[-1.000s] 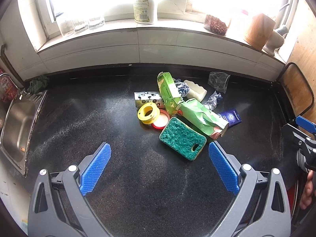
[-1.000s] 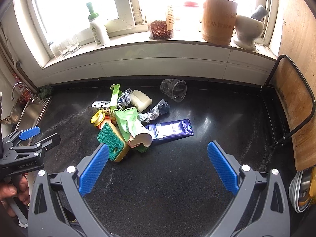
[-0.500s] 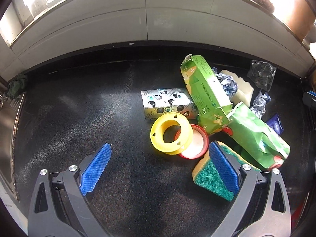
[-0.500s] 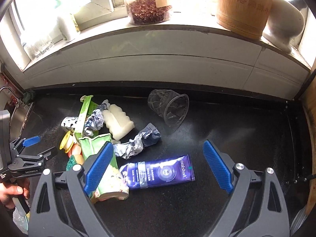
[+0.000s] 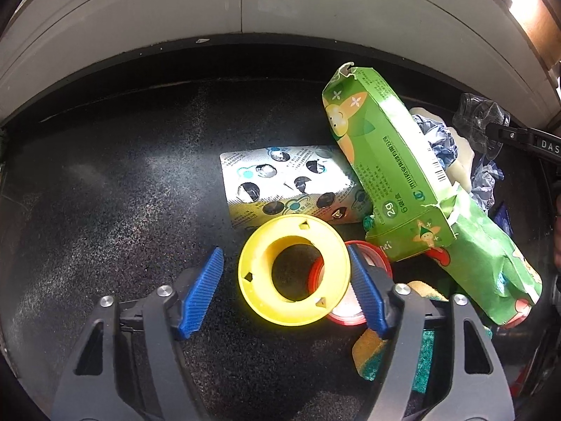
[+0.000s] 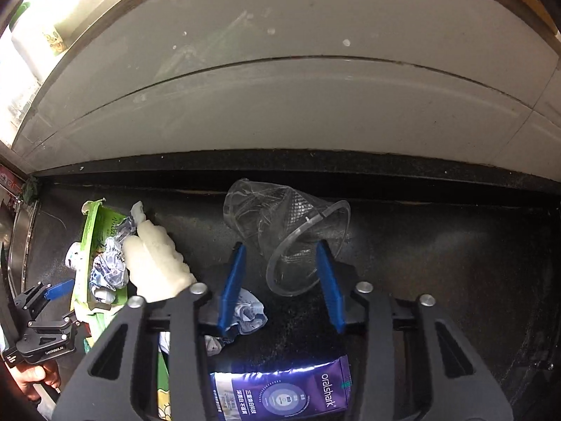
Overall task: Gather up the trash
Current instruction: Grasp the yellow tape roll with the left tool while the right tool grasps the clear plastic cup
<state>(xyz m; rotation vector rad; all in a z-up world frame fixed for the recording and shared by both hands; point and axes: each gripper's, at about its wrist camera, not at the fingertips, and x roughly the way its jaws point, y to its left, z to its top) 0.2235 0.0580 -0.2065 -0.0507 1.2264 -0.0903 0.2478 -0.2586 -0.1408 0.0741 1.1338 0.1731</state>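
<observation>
Black speckled countertop (image 5: 105,182); white tiled wall (image 6: 315,105) behind; steel sink (image 6: 21,242) far left.

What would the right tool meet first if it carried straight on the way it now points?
Most likely the clear plastic cup lying on its side: its rim already sits between the open right tool fingers, though contact is hard to judge.

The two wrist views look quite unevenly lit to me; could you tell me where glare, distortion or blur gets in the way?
Left wrist view: the blister pack glares white, a bright sheen crosses the counter, the top right corner is washed out, and the wall bends strongly. Right wrist view: the window at upper left is washed out, the clear cup is hard to trace against the dark counter, and the purple box shows glare along its top edge.
</observation>
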